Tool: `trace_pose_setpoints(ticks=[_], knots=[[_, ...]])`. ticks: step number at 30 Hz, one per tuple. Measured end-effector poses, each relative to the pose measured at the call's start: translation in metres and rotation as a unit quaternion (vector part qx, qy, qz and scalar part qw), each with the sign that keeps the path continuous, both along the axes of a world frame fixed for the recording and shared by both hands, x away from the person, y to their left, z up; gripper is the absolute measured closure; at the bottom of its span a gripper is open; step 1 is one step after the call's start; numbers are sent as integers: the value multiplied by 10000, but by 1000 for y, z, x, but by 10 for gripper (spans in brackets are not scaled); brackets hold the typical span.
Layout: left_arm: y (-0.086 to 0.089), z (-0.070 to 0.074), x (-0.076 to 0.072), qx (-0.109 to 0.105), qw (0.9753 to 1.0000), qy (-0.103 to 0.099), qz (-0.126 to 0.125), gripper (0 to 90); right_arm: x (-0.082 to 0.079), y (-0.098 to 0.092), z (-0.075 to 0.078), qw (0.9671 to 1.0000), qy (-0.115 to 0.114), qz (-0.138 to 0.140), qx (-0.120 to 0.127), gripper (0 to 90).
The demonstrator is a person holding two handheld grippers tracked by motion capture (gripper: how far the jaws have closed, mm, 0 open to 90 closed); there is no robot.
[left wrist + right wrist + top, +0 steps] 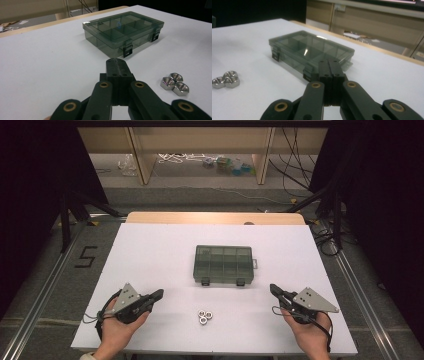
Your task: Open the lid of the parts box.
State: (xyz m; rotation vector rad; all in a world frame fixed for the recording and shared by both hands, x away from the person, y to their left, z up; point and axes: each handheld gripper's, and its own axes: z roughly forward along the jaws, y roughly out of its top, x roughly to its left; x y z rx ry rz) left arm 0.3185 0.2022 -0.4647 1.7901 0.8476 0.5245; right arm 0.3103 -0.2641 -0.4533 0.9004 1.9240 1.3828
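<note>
The box (223, 265) is smoky translucent grey with black latches. The nuts (204, 316) are shiny silver, the desk (150, 250) plain white, the jaws black.

Three nuts (205, 316) lie bunched together, touching, just in front of one box (223, 265). The box is closed, with two latches on its near side. Two grippers, left (159, 294) and right (273, 289), flank the nuts.

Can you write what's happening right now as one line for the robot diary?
left tongs: shut, empty | right tongs: shut, empty | three nuts: loose on table | organizer box: lid closed, latched
</note>
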Motion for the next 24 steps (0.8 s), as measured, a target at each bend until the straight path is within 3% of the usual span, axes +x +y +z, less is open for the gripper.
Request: trace_pose_setpoints(ticks=[2,5,10,15,16,24], knots=[[-7,-1,8,10,10000,68,-16,900,3,0,0,9998,151,-27,-103,900],[-13,0,16,87,9998,146,-39,900,11,4,-3,9996,266,-29,-62,900],[-34,-6,44,195,9989,407,-114,900,27,14,-6,9988,490,17,-97,900],[-50,-11,63,278,9977,597,-138,900,41,22,-10,9972,717,-12,-226,900],[-53,-12,66,305,9974,632,-165,900,42,24,-11,9970,763,2,-152,900],[-72,-19,79,568,9949,800,-225,900,56,27,-16,9942,1027,-86,-308,900]])
